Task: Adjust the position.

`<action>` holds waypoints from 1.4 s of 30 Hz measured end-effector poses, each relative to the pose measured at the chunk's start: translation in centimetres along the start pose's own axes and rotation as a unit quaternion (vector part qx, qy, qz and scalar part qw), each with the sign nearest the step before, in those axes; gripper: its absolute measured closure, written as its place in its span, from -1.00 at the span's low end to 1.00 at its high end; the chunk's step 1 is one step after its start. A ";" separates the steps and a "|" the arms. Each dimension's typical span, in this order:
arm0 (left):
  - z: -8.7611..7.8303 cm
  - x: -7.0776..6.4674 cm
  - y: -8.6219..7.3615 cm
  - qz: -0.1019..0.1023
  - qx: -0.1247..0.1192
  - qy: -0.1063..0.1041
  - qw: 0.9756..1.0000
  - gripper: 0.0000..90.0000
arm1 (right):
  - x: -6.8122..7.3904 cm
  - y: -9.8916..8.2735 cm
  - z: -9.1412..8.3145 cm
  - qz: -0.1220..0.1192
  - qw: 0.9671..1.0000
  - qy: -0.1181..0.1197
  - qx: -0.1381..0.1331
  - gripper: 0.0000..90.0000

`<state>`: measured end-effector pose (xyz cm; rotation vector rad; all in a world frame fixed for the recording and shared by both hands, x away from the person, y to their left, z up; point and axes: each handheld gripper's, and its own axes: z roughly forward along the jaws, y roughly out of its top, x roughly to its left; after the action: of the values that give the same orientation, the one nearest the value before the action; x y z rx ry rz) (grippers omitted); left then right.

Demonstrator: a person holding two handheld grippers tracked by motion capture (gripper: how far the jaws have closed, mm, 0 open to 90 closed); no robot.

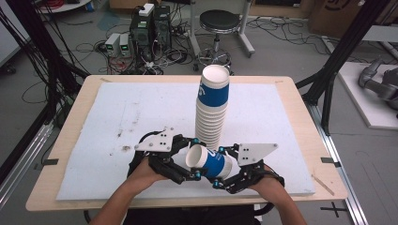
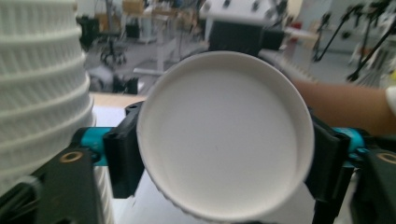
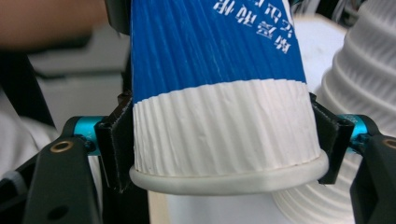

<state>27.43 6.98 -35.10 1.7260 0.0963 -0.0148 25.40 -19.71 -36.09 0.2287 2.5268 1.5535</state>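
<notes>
Cup (image 1: 209, 161): lying sideways above the tabletop's (image 1: 117, 112) near edge, beside cup stack (image 1: 212, 105) | Right gripper (image 3: 224, 140): fingers clamped on the cup near its rim | Left gripper (image 2: 224, 154): fingers flank the cup's mouth; contact cannot be told.

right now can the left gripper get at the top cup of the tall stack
Probably not yet: the left gripper flanks the sideways cup that the right gripper also grips, and the stack top stands well above.
</notes>
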 end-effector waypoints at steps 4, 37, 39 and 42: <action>0.3 0.1 -0.4 0.004 0.012 -0.013 1.000 -0.36 | -0.1 0.0 -0.3 -0.002 1.000 0.001 0.011 -0.44; -0.3 0.7 -0.6 -0.032 -0.035 -0.031 0.998 -0.34 | -0.6 -0.5 -1.2 0.029 0.998 0.017 -0.047 -0.58; -0.4 0.7 -0.5 -0.029 -0.049 -0.029 0.998 -0.34 | -0.7 -0.7 -1.5 0.054 0.994 0.027 -0.087 -0.59; -0.4 0.7 -0.6 -0.027 -0.046 -0.030 0.998 -0.34 | -0.9 -0.9 -1.4 0.054 0.994 0.032 -0.086 -0.55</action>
<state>28.07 7.47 -35.64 1.6298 0.0985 -0.1006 25.91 -21.53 -36.24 0.3025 2.4456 1.8366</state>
